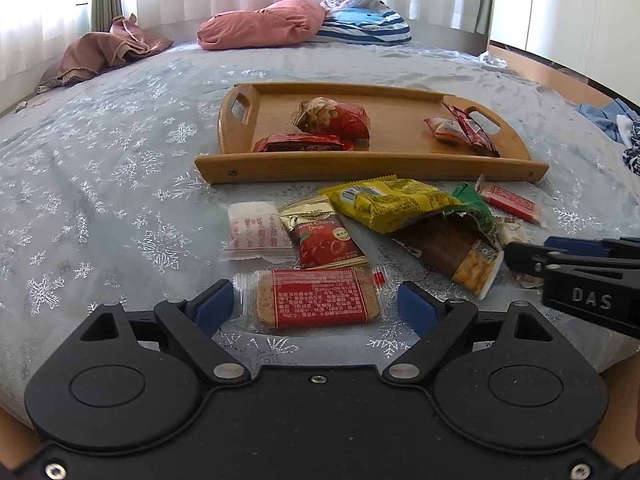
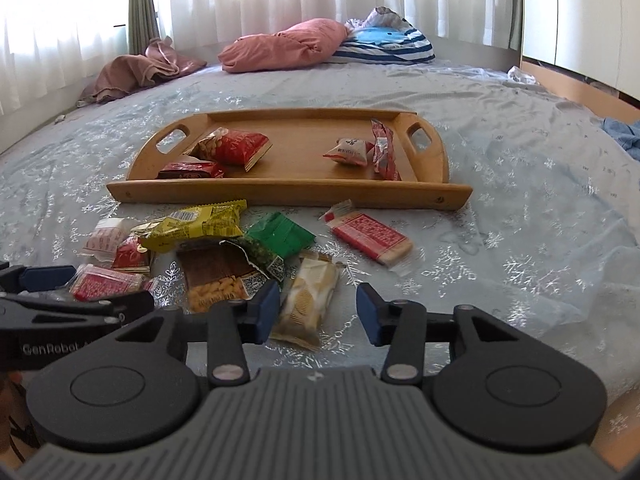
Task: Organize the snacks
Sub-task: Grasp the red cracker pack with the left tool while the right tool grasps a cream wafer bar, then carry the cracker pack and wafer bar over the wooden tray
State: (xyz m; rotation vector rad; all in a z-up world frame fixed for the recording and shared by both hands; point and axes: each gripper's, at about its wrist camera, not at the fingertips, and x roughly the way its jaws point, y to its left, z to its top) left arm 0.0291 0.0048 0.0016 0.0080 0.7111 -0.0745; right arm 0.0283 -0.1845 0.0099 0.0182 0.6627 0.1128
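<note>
Blue pads on the left claw (image 1: 314, 307) sit on both sides of a red bar (image 1: 320, 303) in a clear wrapper. The claw is spread wide, and the pads look just beside the wrapper ends, not squeezing yet. The bar lies flat on the bed (image 1: 100, 208), close to the camera.

The right claw (image 2: 318, 311) is half spread. A pale cracker pack (image 2: 306, 304) lies between its pads, closer to the left pad, with a gap on the right side. It is not pinched.

Past the claws is a messy pile: a cherry pack (image 1: 326, 236), a white pack (image 1: 258, 232), a yellow bag (image 1: 390, 202), a torn green bag (image 2: 276, 240) and a second red bar (image 2: 370, 238). Behind them is the wood tray (image 1: 372, 166) with four snacks already in it.

What could go wrong? The wrappers are slick and crinkly. If a claw shuts only on the loose wrapper edge, the snack could slip out on the way to the tray. The bed is soft, so pushing down could sink the snack and make the pads miss. The two claws are close together and could bump. The torn bag could spill if it gets knocked
</note>
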